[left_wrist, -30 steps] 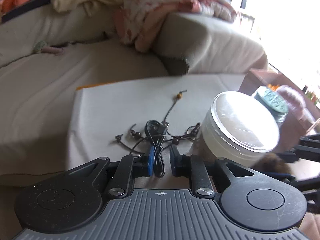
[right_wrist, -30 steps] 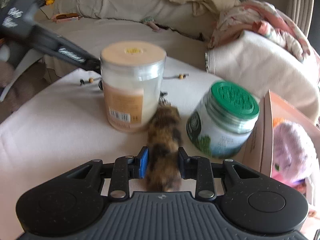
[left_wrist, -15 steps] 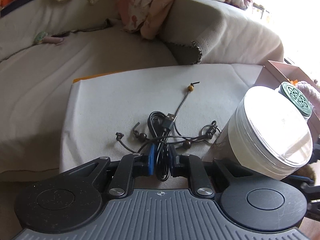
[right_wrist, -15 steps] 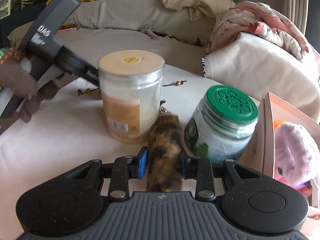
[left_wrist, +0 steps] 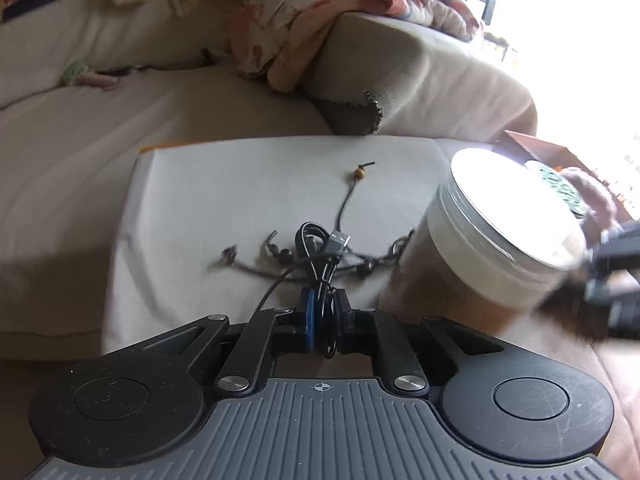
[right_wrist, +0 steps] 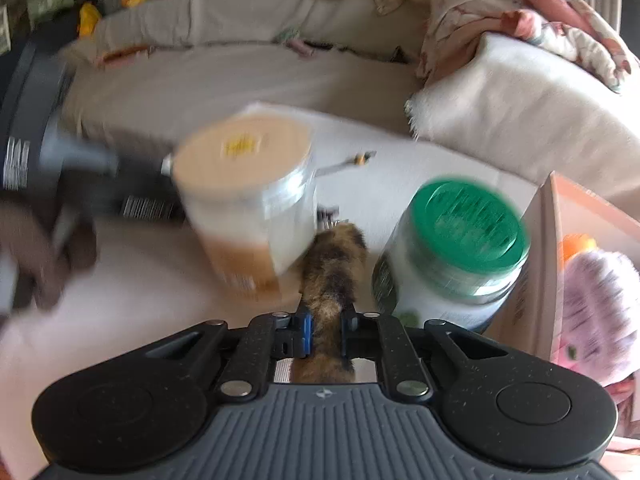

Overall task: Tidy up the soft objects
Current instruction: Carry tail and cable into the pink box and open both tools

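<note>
Now the left gripper [left_wrist: 323, 322] has its fingers clamped on a coiled black cable [left_wrist: 316, 248] lying on the white tabletop [left_wrist: 224, 200], while the right gripper [right_wrist: 325, 334], fingers having just closed, pinches a furry brown-and-black toy [right_wrist: 332, 268] between a clear jar [right_wrist: 248, 204] and a green-lidded jar [right_wrist: 452, 248].
</note>
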Demonstrator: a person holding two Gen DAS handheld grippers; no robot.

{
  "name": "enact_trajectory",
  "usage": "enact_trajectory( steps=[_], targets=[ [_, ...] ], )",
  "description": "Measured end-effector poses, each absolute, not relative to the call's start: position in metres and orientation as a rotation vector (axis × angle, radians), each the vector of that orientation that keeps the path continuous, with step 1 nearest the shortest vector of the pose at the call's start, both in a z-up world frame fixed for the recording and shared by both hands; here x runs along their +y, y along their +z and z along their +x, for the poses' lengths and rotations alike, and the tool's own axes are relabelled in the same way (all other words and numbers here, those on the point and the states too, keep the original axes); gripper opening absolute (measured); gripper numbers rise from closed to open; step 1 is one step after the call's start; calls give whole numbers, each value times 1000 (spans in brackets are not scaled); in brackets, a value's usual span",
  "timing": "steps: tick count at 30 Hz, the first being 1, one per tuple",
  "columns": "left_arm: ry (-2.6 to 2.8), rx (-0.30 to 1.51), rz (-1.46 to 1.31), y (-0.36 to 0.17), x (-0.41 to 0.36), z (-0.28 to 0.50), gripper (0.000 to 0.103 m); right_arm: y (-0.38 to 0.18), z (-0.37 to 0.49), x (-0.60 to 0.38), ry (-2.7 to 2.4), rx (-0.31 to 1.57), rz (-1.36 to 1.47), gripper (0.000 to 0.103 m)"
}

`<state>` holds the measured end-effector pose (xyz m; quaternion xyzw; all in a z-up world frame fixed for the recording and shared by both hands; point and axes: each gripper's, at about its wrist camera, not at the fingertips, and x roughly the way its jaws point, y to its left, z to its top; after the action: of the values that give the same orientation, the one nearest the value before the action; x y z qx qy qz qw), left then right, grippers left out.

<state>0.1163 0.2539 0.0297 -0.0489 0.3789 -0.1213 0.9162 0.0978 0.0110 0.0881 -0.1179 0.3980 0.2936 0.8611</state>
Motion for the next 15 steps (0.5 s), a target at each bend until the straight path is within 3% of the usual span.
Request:
enact_trajectory(
  steps=[6,15],
  targets=[
    [-276,654,-182,87,283,90,11,174,119,7,643,721,-165,11],
    [-175,339,-71,227,288,57,12,329,110,-6,604,334,-118,11]
  ],
)
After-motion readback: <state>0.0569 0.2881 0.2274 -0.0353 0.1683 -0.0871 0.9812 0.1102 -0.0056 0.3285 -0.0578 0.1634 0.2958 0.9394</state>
